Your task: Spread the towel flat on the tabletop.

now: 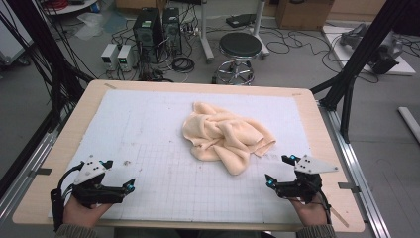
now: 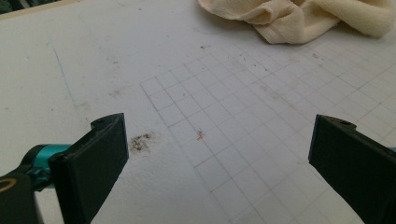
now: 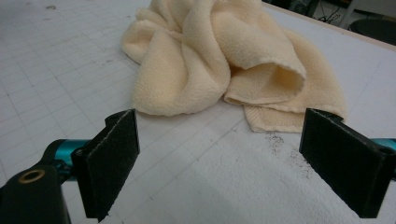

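Cream towel [image 1: 225,136] lies crumpled, unlabelled, between wide-open left gripper [image 1: 119,176] and wide-open right gripper [image 1: 278,170].

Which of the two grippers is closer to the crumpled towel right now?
The right gripper. The cream towel lies right of the mat's middle, its lower fold just ahead of those open jaws. The left gripper sits far across the gridded mat.

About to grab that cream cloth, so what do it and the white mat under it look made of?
Cloth: seemingly soft terry or fleece, matte; fuzzy nap, limp rounded folds. Mat: probably foam board or stiff textured sheet, matte white; pebbled surface, printed grid, dirt smudges.
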### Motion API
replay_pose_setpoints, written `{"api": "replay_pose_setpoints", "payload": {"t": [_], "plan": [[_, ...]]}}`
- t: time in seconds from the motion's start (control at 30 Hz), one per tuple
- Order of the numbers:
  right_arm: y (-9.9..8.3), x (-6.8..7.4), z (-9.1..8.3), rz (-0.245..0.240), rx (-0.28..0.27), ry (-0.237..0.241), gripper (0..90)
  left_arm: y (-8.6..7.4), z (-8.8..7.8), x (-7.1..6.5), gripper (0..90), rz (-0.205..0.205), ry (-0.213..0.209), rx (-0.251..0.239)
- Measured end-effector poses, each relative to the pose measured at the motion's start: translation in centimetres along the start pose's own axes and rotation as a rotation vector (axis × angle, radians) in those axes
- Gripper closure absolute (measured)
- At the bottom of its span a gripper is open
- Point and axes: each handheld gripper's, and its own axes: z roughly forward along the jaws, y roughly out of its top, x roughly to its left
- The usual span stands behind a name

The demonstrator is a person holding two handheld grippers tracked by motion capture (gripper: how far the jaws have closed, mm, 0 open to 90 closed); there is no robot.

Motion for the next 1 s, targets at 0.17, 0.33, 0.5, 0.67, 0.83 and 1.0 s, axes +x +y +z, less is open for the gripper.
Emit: {"api": "replay_pose_setpoints", "payload": {"t": [0.17, 0.33, 0.5, 0.67, 0.83, 1.0], "plan": [[-0.1, -0.1, 0.0, -0.005, -0.002, 0.004, 11.4, 0.1, 0.1, -0.1, 5.4, 0.012, -0.005, 0.007], [-0.1, -0.1, 0.1, 0.001, 0.003, 0.007, 11.4, 0.0, 0.1, -0.2, 5.4, 0.011, -0.007, 0.004], [0.2, 0.3, 0.0, -0.008, -0.002, 0.009, 11.3, -0.1, -0.2, -0.2, 5.4, 0.010, -0.007, -0.003], [0.3, 0.4, 0.2, -0.015, -0.002, 0.016, 11.4, -0.2, -0.4, -0.2, 5.4, 0.011, -0.001, -0.005], [0.5, 0.4, 0.4, -0.008, -0.009, 0.027, 11.3, -0.3, -0.6, -0.3, 5.4, 0.008, 0.009, -0.003], [1.6, 0.2, 0.9, -0.008, -0.019, 0.045, 11.3, -0.4, -0.8, -0.1, 5.4, -0.001, 0.018, -0.004]]}}
